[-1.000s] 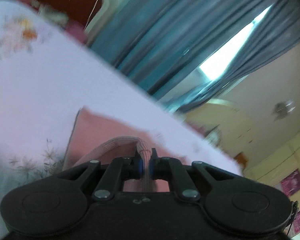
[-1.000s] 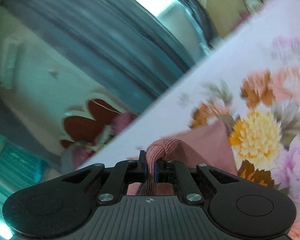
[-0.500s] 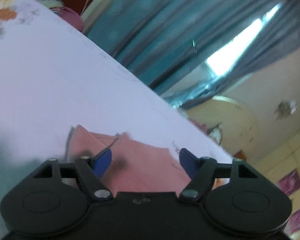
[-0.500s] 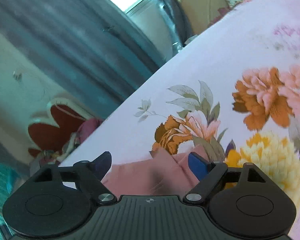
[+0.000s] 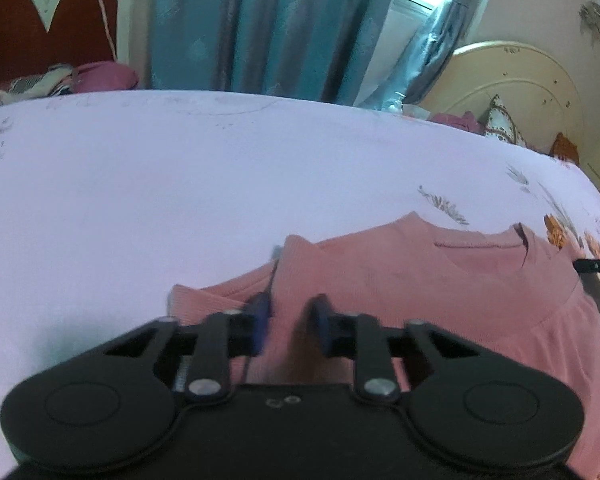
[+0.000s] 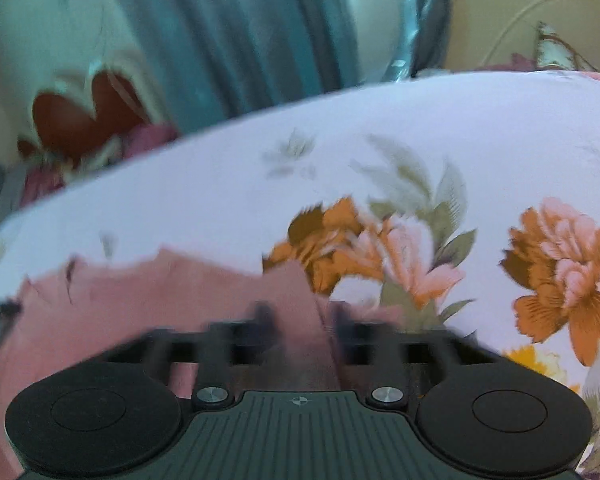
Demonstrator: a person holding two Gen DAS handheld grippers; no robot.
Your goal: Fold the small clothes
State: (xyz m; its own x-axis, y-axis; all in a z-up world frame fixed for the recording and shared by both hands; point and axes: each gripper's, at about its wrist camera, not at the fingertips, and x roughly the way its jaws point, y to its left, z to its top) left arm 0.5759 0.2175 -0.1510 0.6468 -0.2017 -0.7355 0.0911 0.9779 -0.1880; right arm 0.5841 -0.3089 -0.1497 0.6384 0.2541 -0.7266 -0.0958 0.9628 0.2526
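A small pink top [image 5: 420, 276] lies flat on the flowered bedsheet [image 5: 180, 180], neckline facing away, with a sleeve folded in at its left side. My left gripper [image 5: 291, 320] hovers low over that left shoulder; its jaws are closing, a narrow gap still between the blue pads, and only the flat cloth shows beneath. In the right wrist view the pink top [image 6: 160, 292] fills the lower left. My right gripper [image 6: 302, 320], blurred, sits over its right edge with jaws closing and a strip of pink showing in the gap.
The bedsheet [image 6: 460, 140] carries large orange and pink flowers on the right side. Behind the bed stand a red heart-shaped headboard [image 5: 48, 24], blue curtains [image 5: 280, 20] and a cream headboard [image 5: 512, 80]. Pillows and clothes lie along the far edge.
Both grippers let go of the pink fabric they pinched, opened wide, then narrowed again. Both rolled to level and dropped closer to the top, which now lies flat.
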